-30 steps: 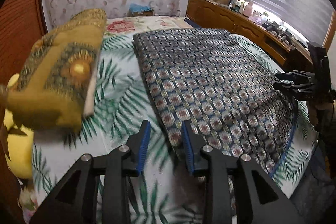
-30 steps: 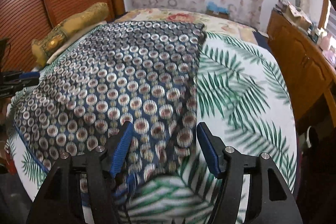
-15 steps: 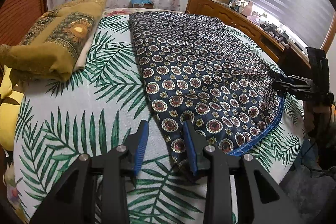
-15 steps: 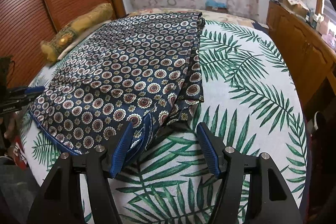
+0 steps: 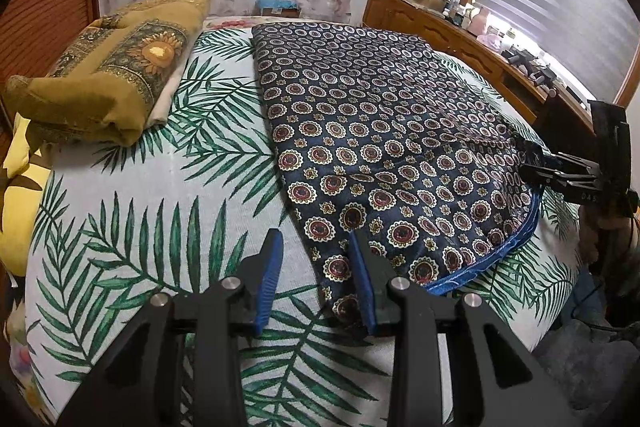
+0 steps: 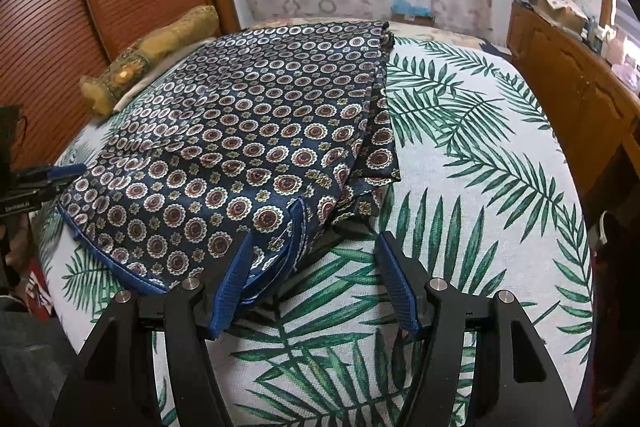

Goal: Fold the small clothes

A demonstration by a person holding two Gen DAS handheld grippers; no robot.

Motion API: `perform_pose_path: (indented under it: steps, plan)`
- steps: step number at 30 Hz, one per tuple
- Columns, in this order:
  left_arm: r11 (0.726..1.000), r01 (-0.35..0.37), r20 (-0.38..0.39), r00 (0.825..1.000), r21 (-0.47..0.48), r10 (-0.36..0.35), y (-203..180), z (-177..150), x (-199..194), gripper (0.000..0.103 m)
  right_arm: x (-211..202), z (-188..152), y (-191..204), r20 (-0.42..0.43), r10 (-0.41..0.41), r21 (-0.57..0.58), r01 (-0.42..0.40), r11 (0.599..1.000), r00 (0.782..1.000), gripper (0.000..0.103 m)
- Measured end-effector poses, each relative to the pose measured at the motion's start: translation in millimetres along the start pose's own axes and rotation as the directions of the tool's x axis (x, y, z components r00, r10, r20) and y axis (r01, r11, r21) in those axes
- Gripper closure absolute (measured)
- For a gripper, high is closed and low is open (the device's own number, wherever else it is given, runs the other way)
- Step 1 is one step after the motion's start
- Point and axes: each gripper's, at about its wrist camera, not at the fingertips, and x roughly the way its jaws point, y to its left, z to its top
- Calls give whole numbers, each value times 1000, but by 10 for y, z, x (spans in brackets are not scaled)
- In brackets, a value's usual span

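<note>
Navy patterned cloth (image 5: pixel 384 131) lengthwise up bed (image 5: pixel 160 211), left gripper (image 5: pixel 316 267) and right gripper (image 6: pixel 316 271) released.

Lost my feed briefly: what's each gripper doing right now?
Left gripper: open, at the patterned cloth corner.
Right gripper: open, holding nothing.

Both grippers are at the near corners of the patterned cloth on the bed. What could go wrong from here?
1. The left gripper is open, and only its right finger overlaps the navy cloth, so closing may miss the corner.
2. The right gripper is open where layers bunch; it may pinch only some.
3. The cloth looks slippery and could slide on the bedsheet.
</note>
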Motion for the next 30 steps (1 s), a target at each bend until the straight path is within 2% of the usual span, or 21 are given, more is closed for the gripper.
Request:
perform_pose_path:
  steps: [6, 10, 12, 13, 15, 16, 18, 22, 30]
  plan:
    - [1000, 17, -4, 1000, -2, -17, -26, -43, -29, 71, -23, -61, 175, -19, 59, -31, -60, 998, 998, 40]
    - [999, 52, 1, 999, -1, -52, -53, -85, -61, 71, -22, -86, 268, -22, 64, -59, -66, 996, 998, 54]
    - [997, 71, 6, 997, -4, -71, -50, -92, -65, 71, -9, -86, 291, -19, 58, -66, -59, 996, 998, 64]
    - [997, 75, 7, 997, -1, -75, -52, -92, -64, 78, -4, -85, 296, -16, 54, -69, -55, 996, 998, 66]
    - [996, 86, 7, 996, 8, -86, -70, -101, -57, 86, 4, -84, 295, -13, 36, -80, -37, 996, 999, 78]
    - [996, 87, 10, 996, 15, -87, -77, -99, -58, 90, 6, -81, 288, -15, 21, -85, -22, 996, 1000, 88]
    - [997, 76, 15, 997, 34, -76, -111, -93, -51, 93, -2, -74, 246, -14, 40, -70, -41, 997, 999, 95]
    - [996, 63, 63, 996, 59, -67, -176, -43, -119, 102, -51, -70, 197, 13, 69, -53, -68, 996, 998, 100]
    - [995, 88, 199, 975, 46, -96, -216, 250, -426, 103, -303, 113, 156, 118, 115, -28, -113, 993, 986, 102]
